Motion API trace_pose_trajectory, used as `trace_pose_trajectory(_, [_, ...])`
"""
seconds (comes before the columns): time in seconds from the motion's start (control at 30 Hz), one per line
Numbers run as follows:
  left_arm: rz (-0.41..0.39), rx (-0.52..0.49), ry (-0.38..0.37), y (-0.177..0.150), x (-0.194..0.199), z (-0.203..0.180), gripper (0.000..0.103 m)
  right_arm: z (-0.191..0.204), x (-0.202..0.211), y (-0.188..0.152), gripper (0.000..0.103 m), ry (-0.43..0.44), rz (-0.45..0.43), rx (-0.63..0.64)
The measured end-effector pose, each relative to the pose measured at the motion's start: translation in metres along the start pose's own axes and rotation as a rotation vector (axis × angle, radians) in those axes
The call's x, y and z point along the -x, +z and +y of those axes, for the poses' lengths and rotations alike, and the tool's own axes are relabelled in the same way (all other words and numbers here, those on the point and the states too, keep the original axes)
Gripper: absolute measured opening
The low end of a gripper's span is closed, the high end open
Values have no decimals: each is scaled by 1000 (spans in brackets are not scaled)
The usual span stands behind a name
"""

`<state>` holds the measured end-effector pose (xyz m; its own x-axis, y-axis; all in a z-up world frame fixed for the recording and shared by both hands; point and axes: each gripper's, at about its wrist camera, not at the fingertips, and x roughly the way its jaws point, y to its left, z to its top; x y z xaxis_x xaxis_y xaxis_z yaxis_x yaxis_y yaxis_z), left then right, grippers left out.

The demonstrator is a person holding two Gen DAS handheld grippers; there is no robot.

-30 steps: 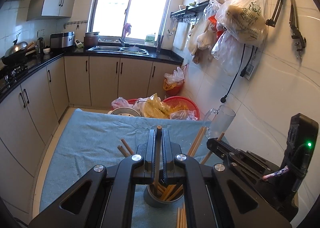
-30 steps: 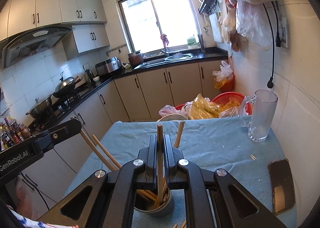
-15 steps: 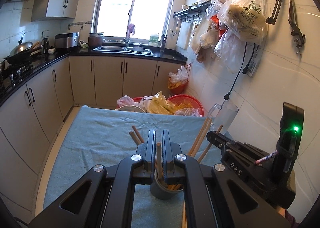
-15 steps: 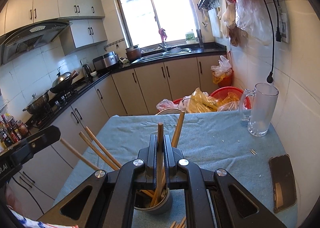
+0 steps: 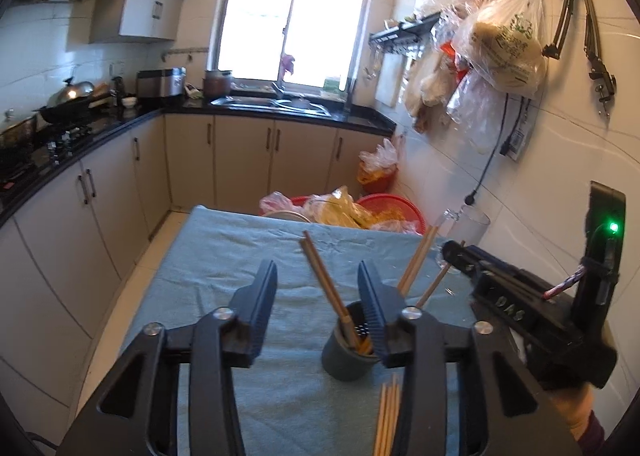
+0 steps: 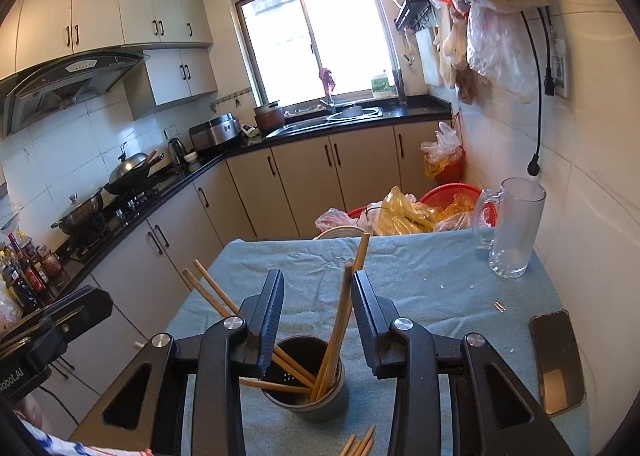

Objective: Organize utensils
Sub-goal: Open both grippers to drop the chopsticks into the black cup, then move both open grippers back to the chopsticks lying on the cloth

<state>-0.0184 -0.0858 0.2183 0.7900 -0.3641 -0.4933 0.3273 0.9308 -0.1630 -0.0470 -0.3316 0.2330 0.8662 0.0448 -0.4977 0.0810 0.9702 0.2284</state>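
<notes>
A dark grey utensil cup (image 6: 306,396) stands on the blue table cloth (image 6: 420,276), with several wooden chopsticks (image 6: 338,326) leaning in it. It also shows in the left wrist view (image 5: 346,356) with chopsticks (image 5: 324,284) sticking out. My left gripper (image 5: 316,276) is open and empty, its right finger beside the cup. My right gripper (image 6: 318,288) is open and empty just above the cup, a chopstick standing free between its fingers. Loose chopsticks (image 5: 388,416) lie on the cloth in front of the cup, also in the right wrist view (image 6: 358,446).
A glass mug (image 6: 514,232) stands at the table's far right by the wall. A phone (image 6: 556,362) lies at the right edge. Red baskets with plastic bags (image 6: 412,210) sit beyond the far edge. Kitchen cabinets (image 5: 80,216) run along the left.
Both grippers were shut on a chopstick over the cup; both have opened and the chopsticks now lean in the cup. The left gripper has drawn back to the left.
</notes>
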Motion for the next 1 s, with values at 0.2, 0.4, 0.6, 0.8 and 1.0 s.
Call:
trace_pose_trajectory(0.2, [-39,-5,54,-10,29,6,59,0,28,-6,45,-12,-22,2])
trace_pose_trajectory(0.4, [-75,-22,88,-25,54,9,71,-4,52,-23,50,-29,-13,-5])
trace_pose_trajectory(0.6, [-56,-39,115,-58,61,17,82,-16,59,-68,55,-43,70,-17])
trace_pose_trajectory(0.8, [127,-41,88,-113,28,30,82,-23,36,-152,55,-32,288,1])
trace_pose_trajectory(1.0, [286,-63,36,-154,-6,29,82,-17,14,-203,44,-34,421,71])
